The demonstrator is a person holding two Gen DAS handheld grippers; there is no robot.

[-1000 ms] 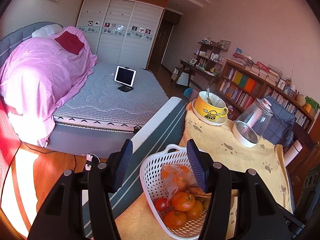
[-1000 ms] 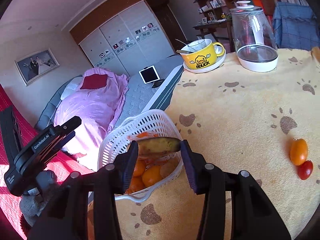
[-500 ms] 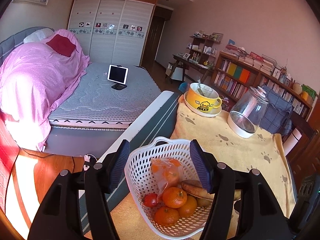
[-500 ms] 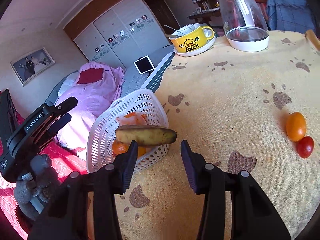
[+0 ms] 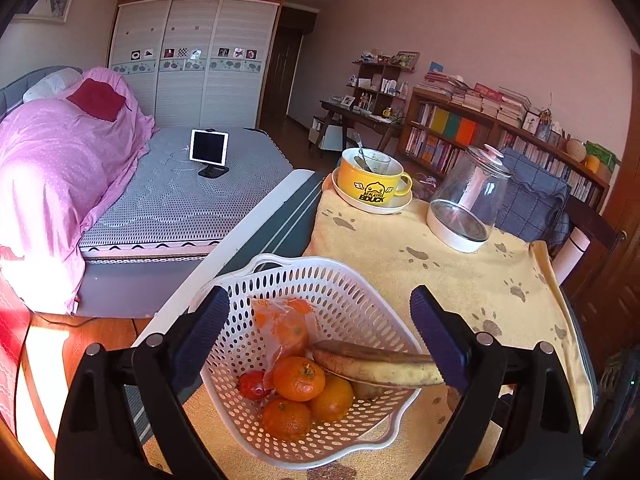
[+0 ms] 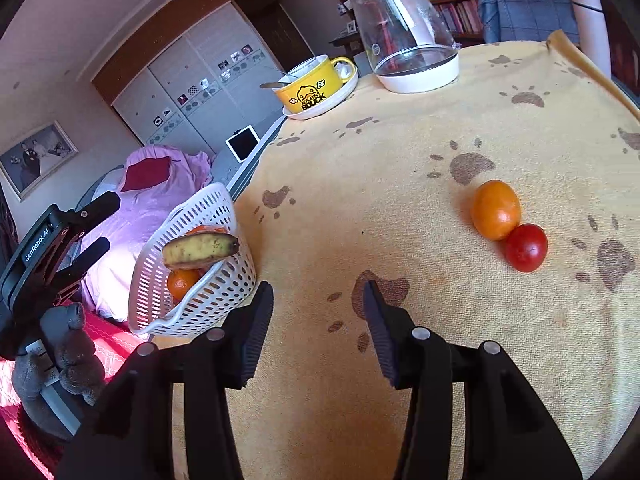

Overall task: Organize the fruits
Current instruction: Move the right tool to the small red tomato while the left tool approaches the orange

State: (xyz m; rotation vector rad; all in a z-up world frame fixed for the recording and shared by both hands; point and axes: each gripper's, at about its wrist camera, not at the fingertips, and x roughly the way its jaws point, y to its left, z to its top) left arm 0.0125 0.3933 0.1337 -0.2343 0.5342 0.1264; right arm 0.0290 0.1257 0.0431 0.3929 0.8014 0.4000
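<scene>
Fruit sits in 2 places. Directly ahead of the left hand-held gripper point(image 5: 318, 332), framed between its 2 widely spread fingers, stands a white perforated basket point(image 5: 352, 300) at the near corner of the tabletop point(image 5: 448, 280), which is covered by a yellow towel printed with brown paw marks. Inside the basket lie 3 mandarins point(image 5: 298, 378), a small red tomato point(image 5: 252, 385), a clear bag of orange fruit point(image 5: 286, 328) leaning toward the back, and a spotted banana point(image 5: 380, 366) resting across the pile, its tip over the rim close to the gripper's right finger; whether it touches that finger is hard to say. The left gripper grips nothing.

The right hand-held gripper point(image 6: 318, 332) is also spread apart and empty, held low over the towel. To its left, the same basket point(image 6: 192, 264) shows the banana point(image 6: 200, 246) poking above the rim. Ahead and to the right of this gripper, well apart from the basket, an orange fruit point(image 6: 496, 210) and a red tomato point(image 6: 526, 247) lie on the towel, touching each other.

Far beyond both grippers, at the back edge of the tabletop, a yellow duck mug point(image 5: 372, 184) with a spoon stands on a saucer, just beside a glass kettle point(image 5: 468, 204). The other gripper's black body point(image 6: 44, 256) shows at the far left in the right wrist view.
</scene>
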